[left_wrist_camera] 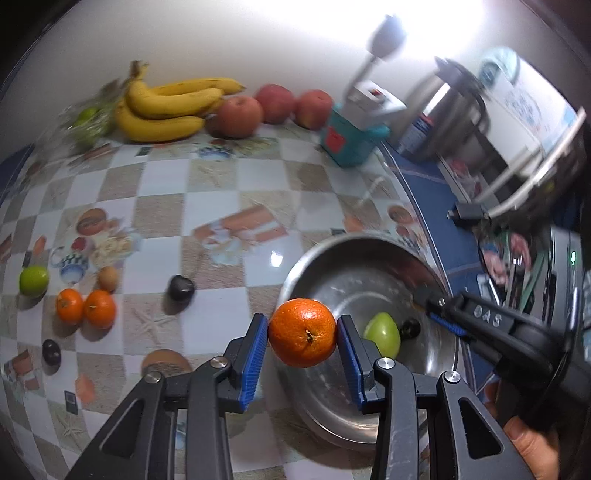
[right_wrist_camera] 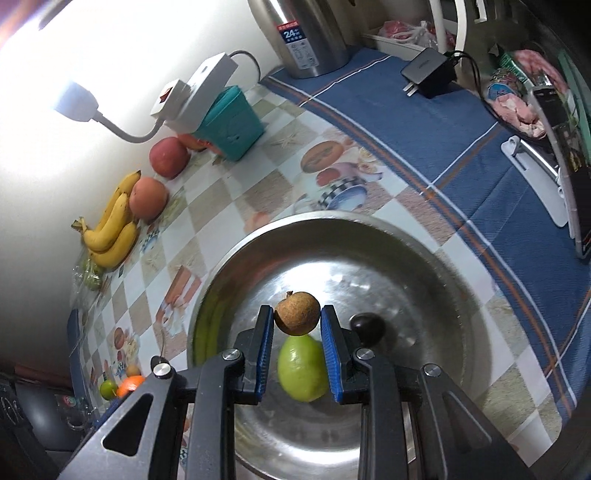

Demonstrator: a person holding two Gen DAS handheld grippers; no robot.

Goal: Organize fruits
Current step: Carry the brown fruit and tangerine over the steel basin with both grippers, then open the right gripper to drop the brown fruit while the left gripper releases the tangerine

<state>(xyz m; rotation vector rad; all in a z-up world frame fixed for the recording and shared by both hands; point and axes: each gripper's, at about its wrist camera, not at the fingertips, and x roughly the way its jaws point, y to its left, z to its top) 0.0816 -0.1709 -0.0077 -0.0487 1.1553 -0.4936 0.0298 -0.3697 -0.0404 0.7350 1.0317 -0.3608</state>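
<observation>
My left gripper (left_wrist_camera: 302, 332) is shut on an orange (left_wrist_camera: 302, 332), held in the air at the near left rim of the steel bowl (left_wrist_camera: 369, 254). Over the bowl (right_wrist_camera: 424, 280) my right gripper (right_wrist_camera: 296, 314) is shut on a small brown round fruit (right_wrist_camera: 296, 314). A green fruit (right_wrist_camera: 303, 369) and a dark plum (right_wrist_camera: 367, 326) lie in the bowl below it. The right gripper (left_wrist_camera: 439, 310) shows in the left wrist view above the bowl's right side. Loose on the table at left are two oranges (left_wrist_camera: 85, 307), a lime (left_wrist_camera: 34, 280), a brown fruit (left_wrist_camera: 108, 278) and dark plums (left_wrist_camera: 181, 288).
Bananas (left_wrist_camera: 166, 107) and three red apples (left_wrist_camera: 273, 107) line the back wall, beside a teal box (left_wrist_camera: 347, 140) with a power strip and lamp. A steel kettle (right_wrist_camera: 314, 33), a black charger (right_wrist_camera: 430, 72) and packets sit on the blue cloth at right.
</observation>
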